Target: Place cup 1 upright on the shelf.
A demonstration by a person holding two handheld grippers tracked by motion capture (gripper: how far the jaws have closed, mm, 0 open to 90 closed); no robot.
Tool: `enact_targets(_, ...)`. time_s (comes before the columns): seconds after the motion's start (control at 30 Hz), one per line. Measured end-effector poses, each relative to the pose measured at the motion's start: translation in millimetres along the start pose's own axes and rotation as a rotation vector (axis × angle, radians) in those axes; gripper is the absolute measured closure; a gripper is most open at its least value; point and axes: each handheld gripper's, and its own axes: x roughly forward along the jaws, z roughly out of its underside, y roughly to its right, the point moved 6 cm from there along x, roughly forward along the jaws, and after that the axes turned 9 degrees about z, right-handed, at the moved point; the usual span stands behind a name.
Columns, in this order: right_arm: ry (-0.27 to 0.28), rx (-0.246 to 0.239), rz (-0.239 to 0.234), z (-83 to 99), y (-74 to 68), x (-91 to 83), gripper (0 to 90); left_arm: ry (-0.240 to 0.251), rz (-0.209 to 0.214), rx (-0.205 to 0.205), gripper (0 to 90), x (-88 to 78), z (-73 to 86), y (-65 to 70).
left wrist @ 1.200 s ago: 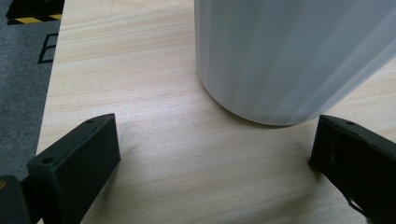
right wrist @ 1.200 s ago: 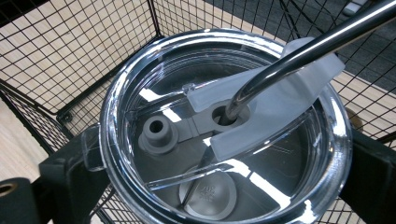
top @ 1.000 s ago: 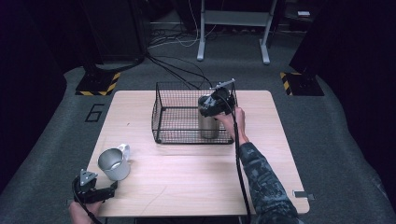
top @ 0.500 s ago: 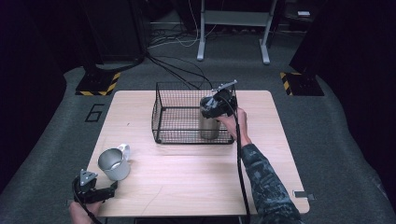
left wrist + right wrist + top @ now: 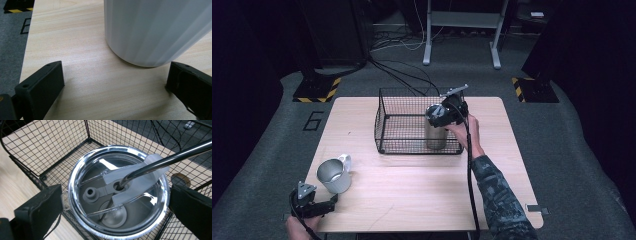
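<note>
Tumbler (image 5: pixel 436 131) upright in basket (image 5: pixel 402 117), right front corner; mug (image 5: pixel 333 175) on table (image 5: pixel 422 185), front left.

We identify a laboratory or test bay: grey carpeted floor (image 5: pixel 557 150), yellow-black hazard-striped floor plates (image 5: pixel 314 90), loose black cables (image 5: pixel 399 75), a grey metal stand frame (image 5: pixel 462 30).

On a wooden table (image 5: pixel 422 190), the right gripper (image 5: pixel 443 114) sits over a steel tumbler (image 5: pixel 435 134) standing in a wire basket (image 5: pixel 402 125), while the left gripper (image 5: pixel 319 206) rests near a mug (image 5: pixel 333 175).
</note>
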Motion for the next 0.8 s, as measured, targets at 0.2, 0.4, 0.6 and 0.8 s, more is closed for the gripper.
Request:
enact_targets(0.2, 0.02, 0.0, -0.013, 3.0, 1.4, -16.7, 0.0, 0.0, 0.0, 0.0, 1.0, 0.0, 0.0, 0.0)
enact_targets(0.4, 0.053, -0.019, -0.026, 11.4, -1.2, -33.1, 0.0, 0.0, 0.0, -0.001, 1.0, 0.1, -0.1, 0.0)
enact_targets(0.6, 0.066, -0.047, -0.028, 25.1, -6.6, -49.7, 0.0, 0.0, 0.0, -0.001, 1.0, 0.1, -0.1, 0.0)
enact_targets(0.8, 0.089, -0.062, -0.032, 39.7, -12.9, -67.1, 0.0, 0.008, -0.003, 0.001, 1.0, 0.7, -0.5, -0.2)
